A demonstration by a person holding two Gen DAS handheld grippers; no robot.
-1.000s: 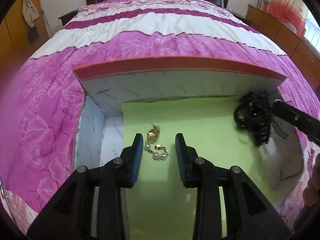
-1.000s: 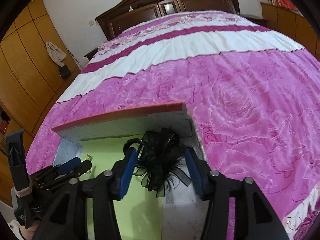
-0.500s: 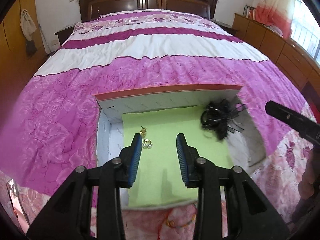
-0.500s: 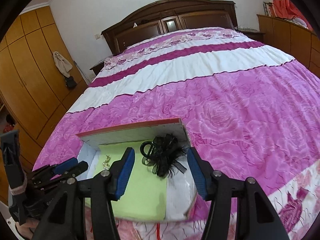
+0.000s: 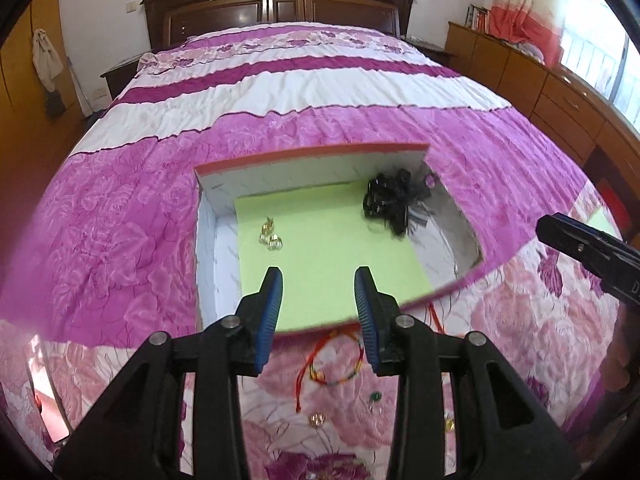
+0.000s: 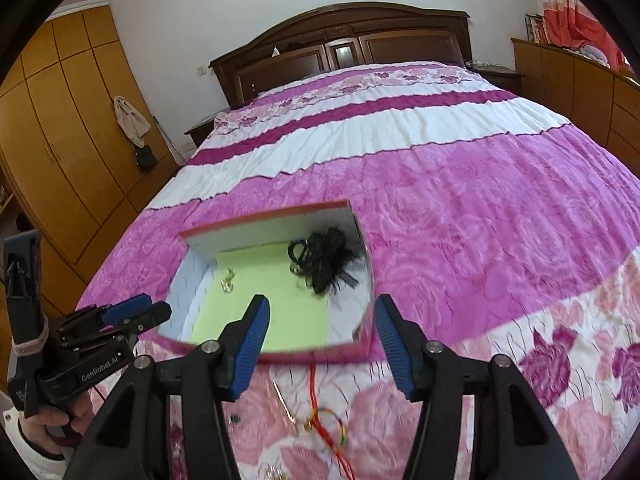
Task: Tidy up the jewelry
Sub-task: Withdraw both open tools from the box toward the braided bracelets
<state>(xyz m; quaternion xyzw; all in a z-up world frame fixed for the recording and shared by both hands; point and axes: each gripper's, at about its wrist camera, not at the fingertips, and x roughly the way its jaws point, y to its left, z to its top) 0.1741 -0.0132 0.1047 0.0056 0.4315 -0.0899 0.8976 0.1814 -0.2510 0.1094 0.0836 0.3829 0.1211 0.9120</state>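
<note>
A: Left wrist view first. What sits where, and why?

B: I take the box [image 5: 320,156] on the bedspread [image 5: 120,240] as my landmark. Inside it, near its left wall, lie the gold earrings [image 5: 272,236]; in its far right corner lies the black hair clip [image 5: 394,202]. I judge they are kept apart so that neither tangles with the other. My left gripper [image 5: 318,312] hangs over the box's near rim, jaws apart, nothing between them.

A: And what is outside the box?

B: Just in front of its near rim lies the red string bracelet [image 5: 336,364], with a few small beads beside it. That looks like the next thing to collect.

A: Right wrist view?

B: My right gripper [image 6: 320,340] also hangs over the near rim, jaws apart and empty. The earrings [image 6: 229,280] lie toward the box's left wall, the clip [image 6: 326,260] toward its right wall.

A: Which way does the bracelet point?

B: The bracelet [image 6: 326,428] is a loose loop, and its red tail runs up toward the box's near rim, so its long axis lies roughly square to that rim.
</note>
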